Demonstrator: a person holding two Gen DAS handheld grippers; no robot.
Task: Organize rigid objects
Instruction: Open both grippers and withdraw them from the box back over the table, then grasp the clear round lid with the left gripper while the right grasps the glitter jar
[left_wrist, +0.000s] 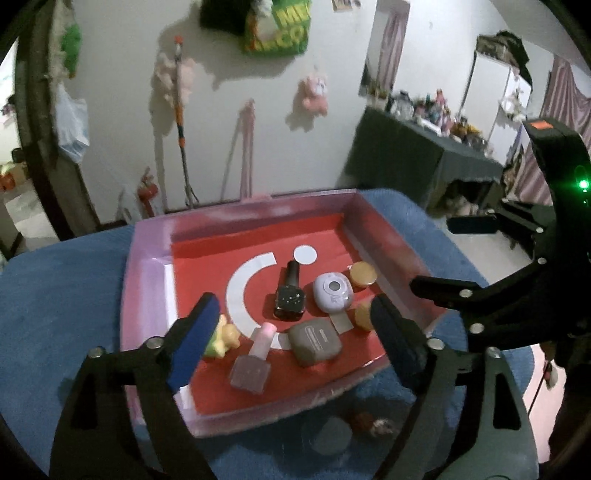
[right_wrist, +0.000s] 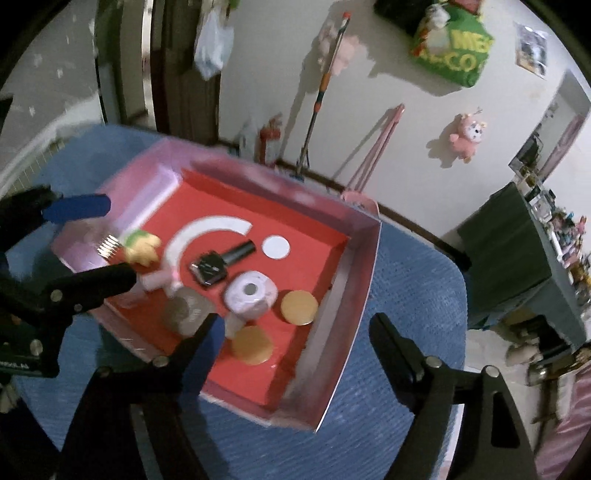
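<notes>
Cardboard tray (left_wrist: 147, 295), red glossy floor, holds glass polish bottles (left_wrist: 290, 295), round gold lids (right_wrist: 299, 302); both tools wide, empty.

Not much to read here. On the wall hangs a green plush cushion (right_wrist: 452, 44) with big yellow letters, and only fragments come through: "ME" on the upper line and "CO" on the lower, the rest cut off or folded away. The red floor of the tray (left_wrist: 207, 254) carries a white sign, a broad open arc with a round dot beside its end. The grey case (left_wrist: 314, 343) bears a small white label, too blurred to read.
</notes>
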